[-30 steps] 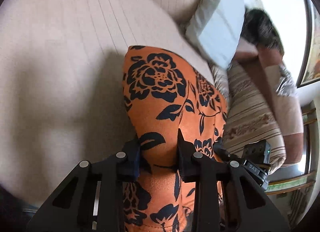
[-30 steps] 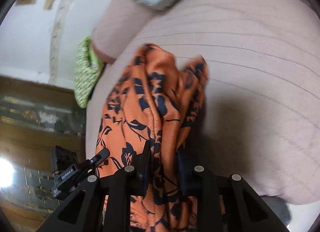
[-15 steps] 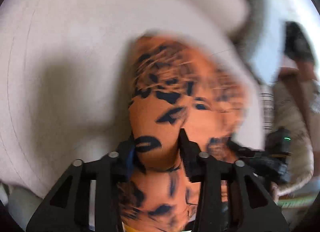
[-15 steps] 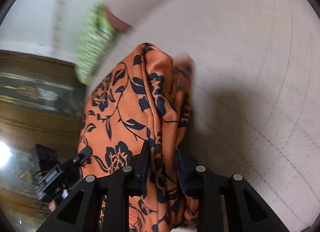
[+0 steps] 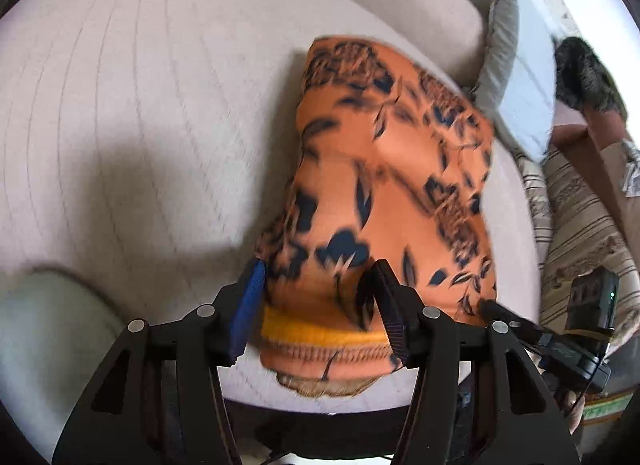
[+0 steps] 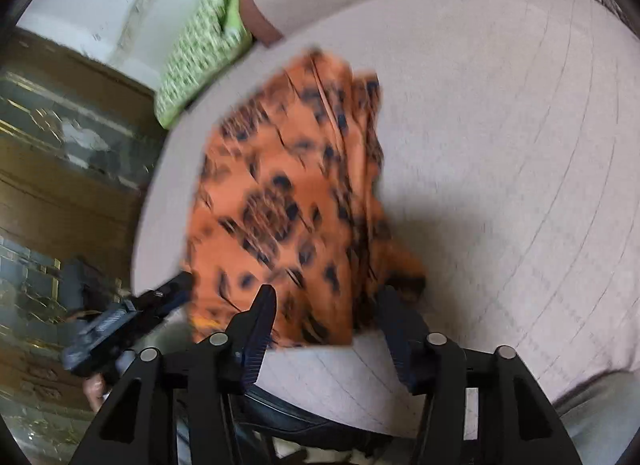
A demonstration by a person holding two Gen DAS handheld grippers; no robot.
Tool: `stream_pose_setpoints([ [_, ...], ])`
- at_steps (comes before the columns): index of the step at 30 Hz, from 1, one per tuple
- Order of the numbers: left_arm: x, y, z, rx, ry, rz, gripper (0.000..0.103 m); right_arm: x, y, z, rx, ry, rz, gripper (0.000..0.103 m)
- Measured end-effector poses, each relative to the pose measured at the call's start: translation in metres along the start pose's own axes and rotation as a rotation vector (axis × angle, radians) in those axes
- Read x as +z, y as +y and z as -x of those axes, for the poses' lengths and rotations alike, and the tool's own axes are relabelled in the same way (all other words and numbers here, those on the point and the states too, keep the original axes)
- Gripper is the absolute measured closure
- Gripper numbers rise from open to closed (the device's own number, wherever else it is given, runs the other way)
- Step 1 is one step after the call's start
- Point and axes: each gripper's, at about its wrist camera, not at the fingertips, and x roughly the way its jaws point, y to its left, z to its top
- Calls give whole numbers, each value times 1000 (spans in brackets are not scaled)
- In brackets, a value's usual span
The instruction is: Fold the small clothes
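Shorts point(image 5: 384, 193) dropped flat on cushion point(image 5: 140, 105), waistband at near edge. Left gripper point(image 5: 316, 297) and right gripper point(image 6: 328, 317) both spread, released, straddling fabric. Risk: snagging cloth on withdrawal, undoing fold or dragging off edge.

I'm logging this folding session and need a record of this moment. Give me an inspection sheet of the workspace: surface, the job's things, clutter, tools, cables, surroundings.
Surface: beige cushioned seat, faint seam lines.
Job's things: orange floral garment lying folded on the seat, yellow waistband lining at its near edge; blurred.
Clutter: green patterned cloth at the seat's far edge; pale pillow; striped cushion.
Tools: left tool open, straddling the garment's near edge; right tool open at the near edge.
Cables: thin cable by the other tool in the left wrist view.
Surroundings: brown tiled floor, white wall.
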Motion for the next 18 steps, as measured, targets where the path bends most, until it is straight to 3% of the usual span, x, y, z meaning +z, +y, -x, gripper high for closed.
stream_pose_setpoints([
  [2,-6,-2,0,25,-10,20,49,-2,-3,-16,-55,49,-13,85],
  [3,-9,-2,4,24,-18,19,56,-5,-4,-12,-32,46,-27,91],
  [4,-11,-5,7,23,-25,9,63,-5,-2,-5,-33,27,-34,92],
  [8,-18,-16,1,99,-22,-60,65,-4,21,24,-139,-52,31,94],
  [10,-18,-20,-10,148,-11,-82,64,-5,18,16,-192,-32,33,94],
  [12,-20,-25,-10,171,-16,-111,65,0,8,-20,-238,38,31,94],
  [14,-22,-28,1,148,-22,-124,65,-8,0,-31,-219,91,18,94],
  [18,-18,-22,32,77,-55,-93,65,-15,9,7,-134,-15,22,93],
])
